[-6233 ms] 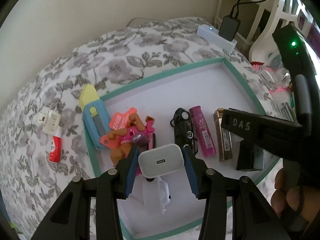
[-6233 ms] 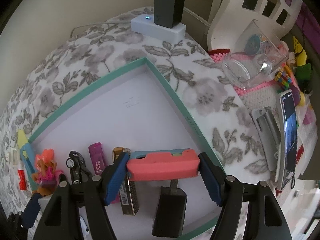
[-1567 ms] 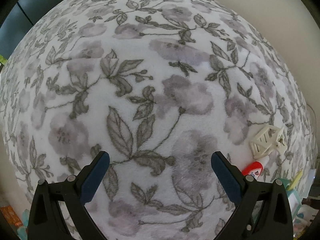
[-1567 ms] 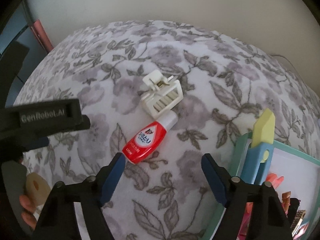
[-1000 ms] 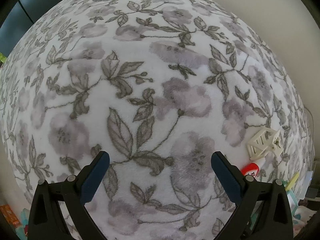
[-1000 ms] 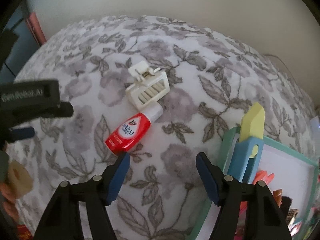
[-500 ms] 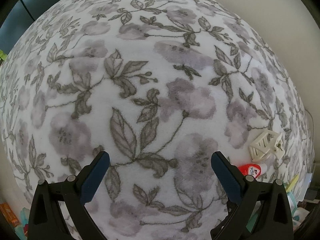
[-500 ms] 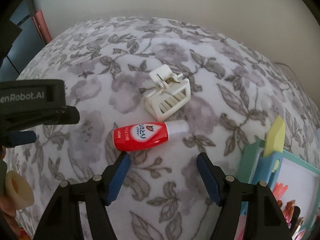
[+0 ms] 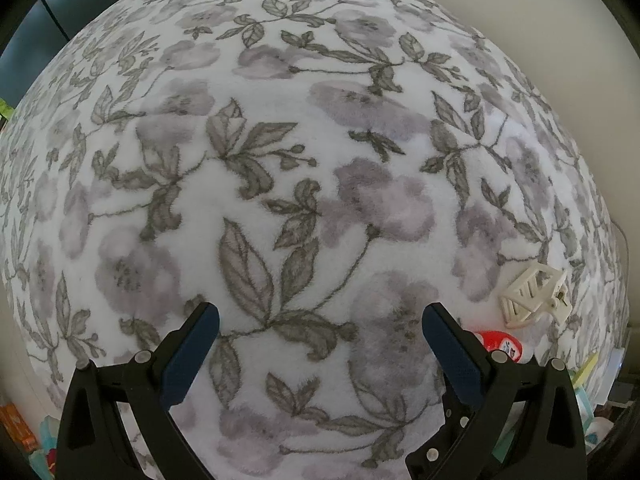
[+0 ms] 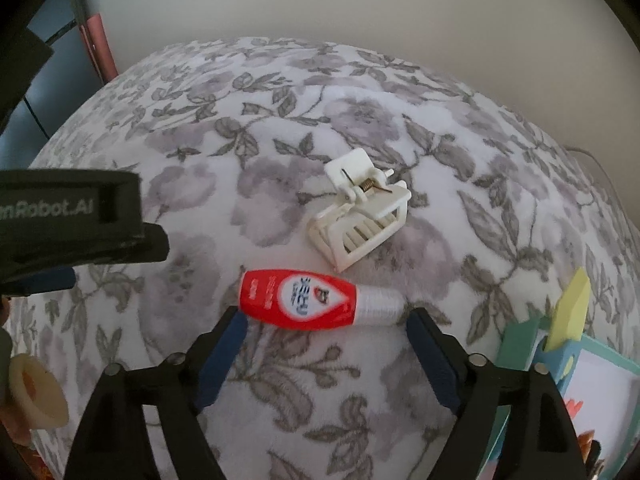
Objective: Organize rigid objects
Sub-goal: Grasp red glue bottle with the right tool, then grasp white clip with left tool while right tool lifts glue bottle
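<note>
The floral blanket [image 9: 320, 184] spreads wide and bare under the left hand-held gripper [image 9: 320, 334], with open cloth ahead of it and to its left; the blanket's edge curves off against a pale wall at the top and right and a dark panel at the upper left. In the right wrist view the free cloth runs from the fingertips up to the wall, while the lower right is closed in by the teal-rimmed tray [image 10: 516, 344] with a blue and yellow toy [image 10: 568, 320] standing at its corner.

Lying loose on the blanket are two things: one red bottle [image 10: 298, 300] with a white cap and one white plastic clip [image 10: 360, 216]. The clip sits just beyond the bottle, apart from it by a narrow strip of cloth.

The bottle lies crosswise right at the tips of the right hand-held gripper [image 10: 324, 322], its red end by the left finger and its cap by the right one. The jaws are opening wide and the pads do not press on it, so it rests on the blanket unheld.

The left hand-held gripper points straight down at bare cloth, jaws spread wide with nothing between them; the bottle [image 9: 500, 346] peeks out behind its right finger, the clip [image 9: 534, 294] just above that
</note>
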Demonstrator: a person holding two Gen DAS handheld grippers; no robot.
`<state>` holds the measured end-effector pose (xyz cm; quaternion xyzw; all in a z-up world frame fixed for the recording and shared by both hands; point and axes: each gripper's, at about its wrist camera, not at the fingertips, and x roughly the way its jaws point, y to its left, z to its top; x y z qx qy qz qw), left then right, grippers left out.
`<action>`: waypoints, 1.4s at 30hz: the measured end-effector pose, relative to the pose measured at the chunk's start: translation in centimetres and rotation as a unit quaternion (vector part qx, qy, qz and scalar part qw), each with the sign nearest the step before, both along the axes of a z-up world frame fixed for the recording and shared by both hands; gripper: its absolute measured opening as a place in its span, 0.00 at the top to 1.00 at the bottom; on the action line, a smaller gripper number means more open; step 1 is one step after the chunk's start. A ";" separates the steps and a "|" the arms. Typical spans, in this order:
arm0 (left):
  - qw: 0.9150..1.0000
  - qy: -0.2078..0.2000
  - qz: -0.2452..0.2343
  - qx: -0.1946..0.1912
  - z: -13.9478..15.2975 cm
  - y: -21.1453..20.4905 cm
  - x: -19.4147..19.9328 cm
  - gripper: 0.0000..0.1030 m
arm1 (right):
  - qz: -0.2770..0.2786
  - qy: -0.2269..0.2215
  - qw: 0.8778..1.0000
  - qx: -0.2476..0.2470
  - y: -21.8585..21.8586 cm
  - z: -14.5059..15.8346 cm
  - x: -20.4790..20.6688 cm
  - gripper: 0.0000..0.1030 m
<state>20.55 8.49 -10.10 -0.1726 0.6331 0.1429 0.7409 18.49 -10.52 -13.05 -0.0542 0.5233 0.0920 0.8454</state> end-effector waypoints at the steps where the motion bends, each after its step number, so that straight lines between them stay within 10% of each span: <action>1: 1.000 0.001 0.000 0.000 -0.1 0.0 0.0 0.02 | -0.002 0.001 1.000 0.004 -0.1 0.0 0.1 0.15; 27: 1.000 0.005 -0.017 0.009 -1.9 -1.9 1.2 0.02 | -0.013 -0.009 0.999 0.031 0.3 0.4 0.2 0.23; 42: 0.992 -0.074 -0.097 0.019 0.5 -8.9 2.7 0.02 | -0.062 -0.028 0.997 0.029 -3.5 2.8 0.0 0.23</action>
